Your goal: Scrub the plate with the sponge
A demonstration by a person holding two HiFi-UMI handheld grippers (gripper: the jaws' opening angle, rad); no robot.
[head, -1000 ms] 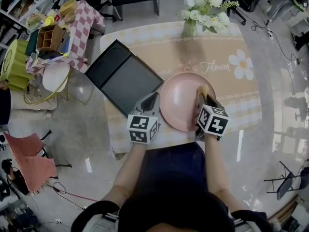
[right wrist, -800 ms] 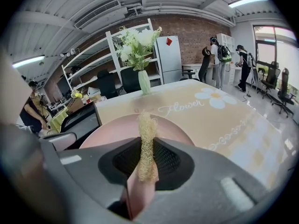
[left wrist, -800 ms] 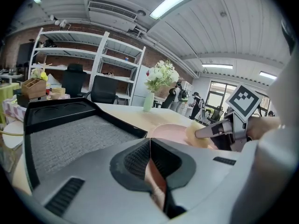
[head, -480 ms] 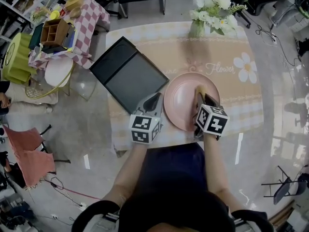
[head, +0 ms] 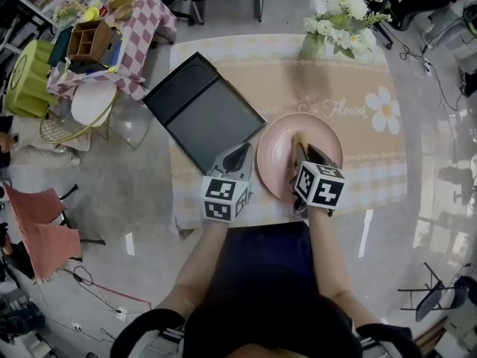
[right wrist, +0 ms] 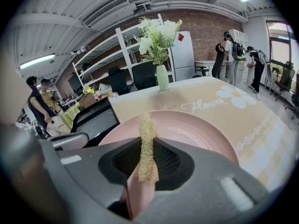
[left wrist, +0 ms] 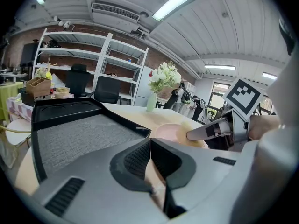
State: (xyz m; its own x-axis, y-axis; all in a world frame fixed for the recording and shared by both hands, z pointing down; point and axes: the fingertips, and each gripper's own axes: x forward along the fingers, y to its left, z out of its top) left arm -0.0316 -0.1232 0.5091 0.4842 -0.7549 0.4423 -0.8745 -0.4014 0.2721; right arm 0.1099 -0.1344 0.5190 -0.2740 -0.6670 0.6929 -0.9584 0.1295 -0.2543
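Right claw (right wrist: 146, 148) edged across plate (right wrist: 187, 129), clamped on sponge (right wrist: 148, 125), left claw (left wrist: 150, 146) closed

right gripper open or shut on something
Shut on the sponge: the right gripper pinches the fibrous strip between its jaws, over the pink plate.

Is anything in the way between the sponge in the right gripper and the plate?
Nothing visible. The right gripper is shut on the sponge over the bare pink plate; the left gripper, shut and empty, sits beside the plate's left rim.
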